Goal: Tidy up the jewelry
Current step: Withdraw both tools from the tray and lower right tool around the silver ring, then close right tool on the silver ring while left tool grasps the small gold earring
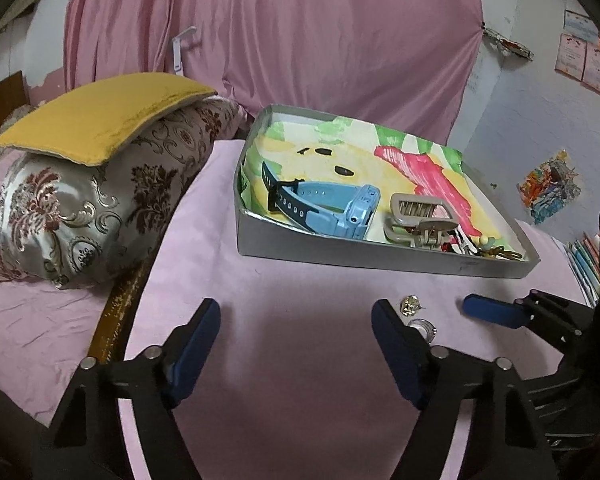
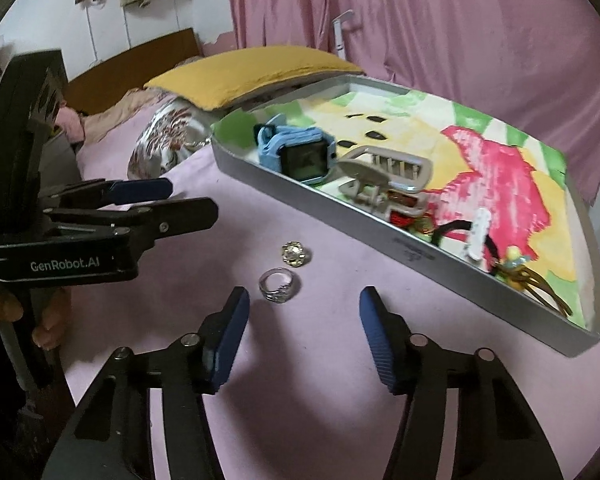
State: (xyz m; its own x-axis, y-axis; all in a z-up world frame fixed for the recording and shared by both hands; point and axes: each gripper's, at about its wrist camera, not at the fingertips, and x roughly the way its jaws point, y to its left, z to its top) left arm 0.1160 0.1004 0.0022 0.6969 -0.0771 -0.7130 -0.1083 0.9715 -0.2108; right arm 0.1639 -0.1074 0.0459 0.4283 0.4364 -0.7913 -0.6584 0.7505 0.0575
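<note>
Right gripper (image 2: 302,334), jaws partly apart and empty, lines up on the silver ring (image 2: 279,286) near the tray (image 2: 380,220); left gripper (image 1: 296,344) hovers wide, empty

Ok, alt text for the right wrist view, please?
The open right gripper hovers over a pink cloth, a silver ring and a gold earring lying just ahead. Beyond sits a grey tray holding a blue watch and hair claw; the left gripper enters at left.
</note>
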